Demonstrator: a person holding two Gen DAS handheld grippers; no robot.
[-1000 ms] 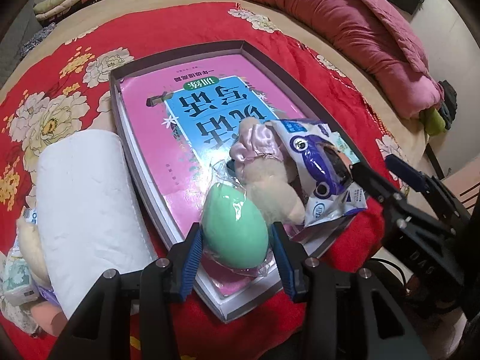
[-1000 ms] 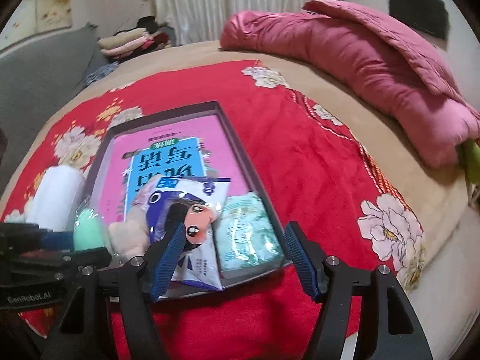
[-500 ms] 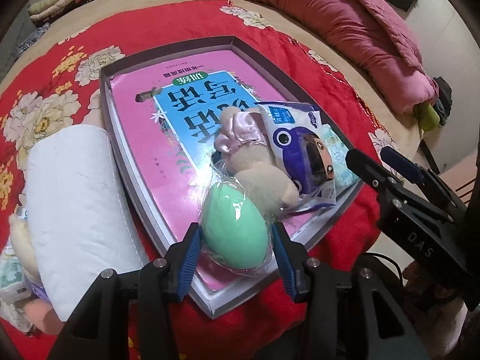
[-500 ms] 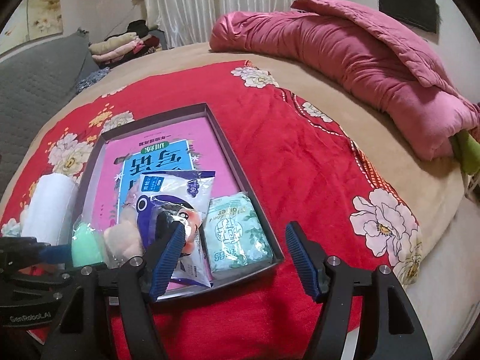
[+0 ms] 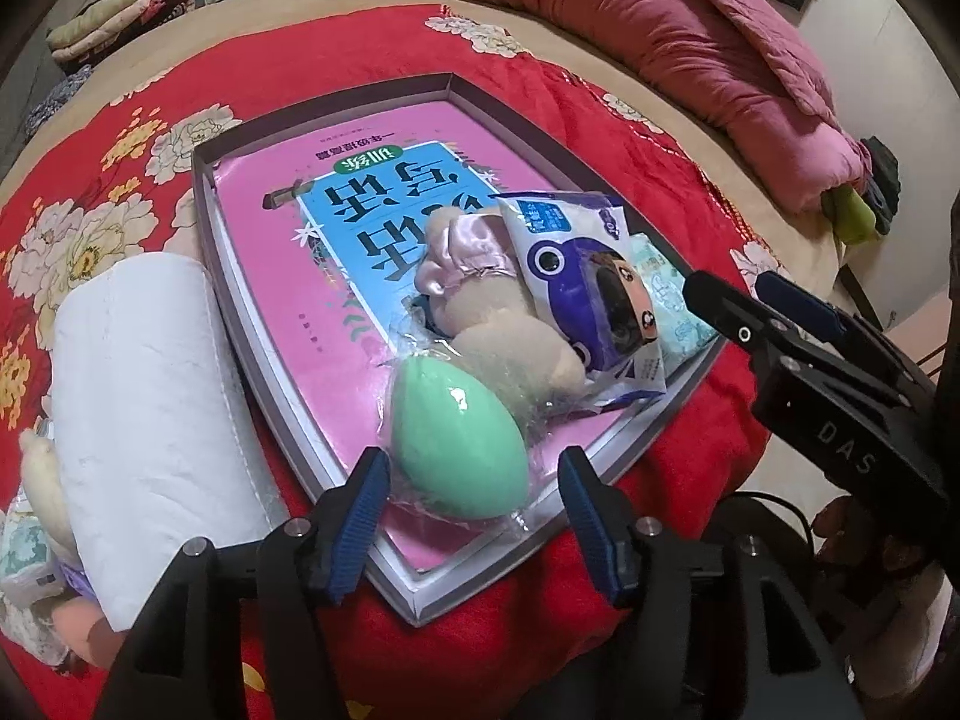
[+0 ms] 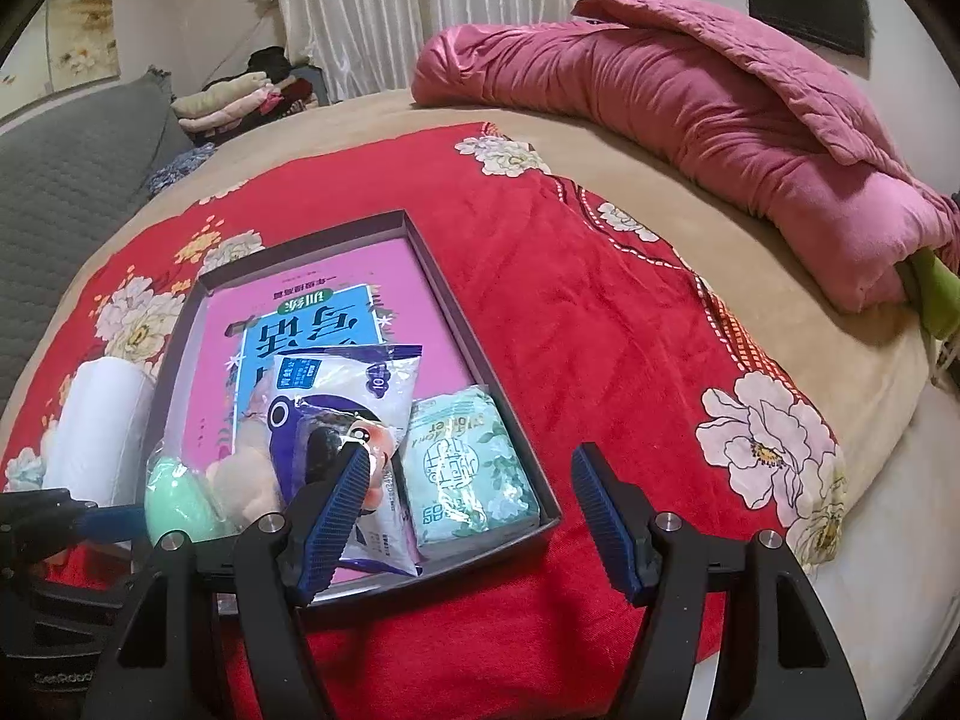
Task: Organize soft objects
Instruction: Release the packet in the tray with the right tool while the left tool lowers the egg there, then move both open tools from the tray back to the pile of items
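Observation:
A shallow dark box [image 5: 336,114] [image 6: 456,324] with a pink and blue book inside lies on the red floral bedspread. In it sit a green egg-shaped sponge in plastic wrap [image 5: 459,438] [image 6: 174,501], a beige plush toy with a pink bow [image 5: 498,324], a blue and white packet [image 5: 591,285] [image 6: 336,414] and a mint tissue pack [image 6: 468,468]. My left gripper [image 5: 474,501] is open, its fingers either side of the sponge's near end. My right gripper [image 6: 468,510] is open and empty above the box's near right corner.
A white paper roll [image 5: 138,396] [image 6: 99,426] lies left of the box, with small soft items [image 5: 36,516] beside its near end. A rolled pink quilt [image 6: 690,102] lies across the far right of the bed. Folded clothes [image 6: 234,99] are stacked behind.
My left gripper has opened and let go of the green sponge, which now rests in the box. My right gripper has drawn back a little, still open.

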